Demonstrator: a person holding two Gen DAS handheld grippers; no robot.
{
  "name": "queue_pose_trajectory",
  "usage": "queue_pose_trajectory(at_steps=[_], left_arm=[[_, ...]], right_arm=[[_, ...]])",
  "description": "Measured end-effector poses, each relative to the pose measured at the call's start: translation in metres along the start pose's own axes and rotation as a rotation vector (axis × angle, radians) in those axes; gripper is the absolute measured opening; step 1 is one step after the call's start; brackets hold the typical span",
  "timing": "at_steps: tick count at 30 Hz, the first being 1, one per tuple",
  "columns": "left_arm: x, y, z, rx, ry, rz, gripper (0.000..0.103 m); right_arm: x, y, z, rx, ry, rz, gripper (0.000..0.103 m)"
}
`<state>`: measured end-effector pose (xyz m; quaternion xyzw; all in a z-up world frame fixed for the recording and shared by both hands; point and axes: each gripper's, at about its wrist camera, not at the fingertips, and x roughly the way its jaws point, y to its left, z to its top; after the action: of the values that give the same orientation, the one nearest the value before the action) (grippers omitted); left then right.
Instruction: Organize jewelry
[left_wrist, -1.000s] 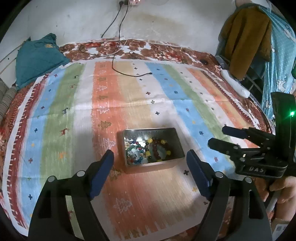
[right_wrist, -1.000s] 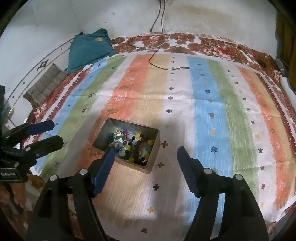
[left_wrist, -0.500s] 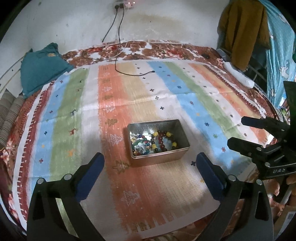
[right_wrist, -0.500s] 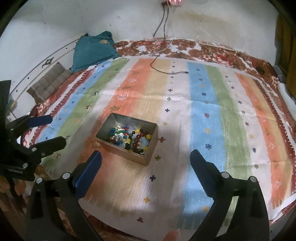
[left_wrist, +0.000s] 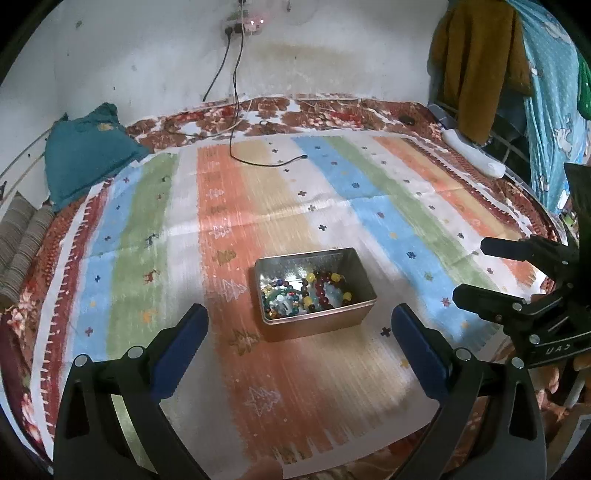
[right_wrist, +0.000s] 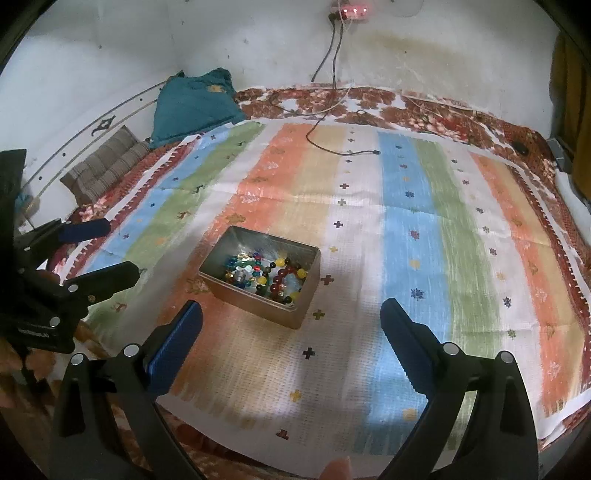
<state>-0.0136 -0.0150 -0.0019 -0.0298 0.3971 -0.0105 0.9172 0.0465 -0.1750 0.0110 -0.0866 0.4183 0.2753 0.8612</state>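
An open metal tin (left_wrist: 354, 318) (right_wrist: 309, 297) sits on the striped cloth and holds several coloured bead bracelets (left_wrist: 308, 292) (right_wrist: 266, 276). My left gripper (left_wrist: 297, 315) is open and empty, held above the cloth's near edge, short of the tin. My right gripper (right_wrist: 290, 308) is open and empty, also back from the tin. The right gripper also shows at the right edge of the left wrist view (left_wrist: 476, 271); the left gripper shows at the left edge of the right wrist view (right_wrist: 118, 249).
The striped cloth (left_wrist: 258, 192) (right_wrist: 417, 206) covers a floral bed. A teal pillow (left_wrist: 85, 155) (right_wrist: 192, 107) lies at the far left. A black cable (left_wrist: 236, 110) (right_wrist: 325, 96) runs from a wall socket onto the cloth. Clothes (left_wrist: 476, 62) hang at the right.
Both grippers have pulled back and up from the tin, and their fingers have spread wider. The tin looks smaller and farther off.
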Motion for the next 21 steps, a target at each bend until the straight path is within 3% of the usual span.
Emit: queue_pose_trajectory(at_steps=[8, 21], left_arm=[[-0.010, 0.008, 0.001, -0.043, -0.053, -0.008, 0.097], [-0.006, -0.003, -0.001, 0.032, -0.037, 0.016, 0.097]], right_arm=[[-0.007, 0.003, -0.002, -0.009, -0.035, -0.006, 0.098], [-0.013, 0.003, -0.003, -0.009, -0.068, 0.002, 0.098]])
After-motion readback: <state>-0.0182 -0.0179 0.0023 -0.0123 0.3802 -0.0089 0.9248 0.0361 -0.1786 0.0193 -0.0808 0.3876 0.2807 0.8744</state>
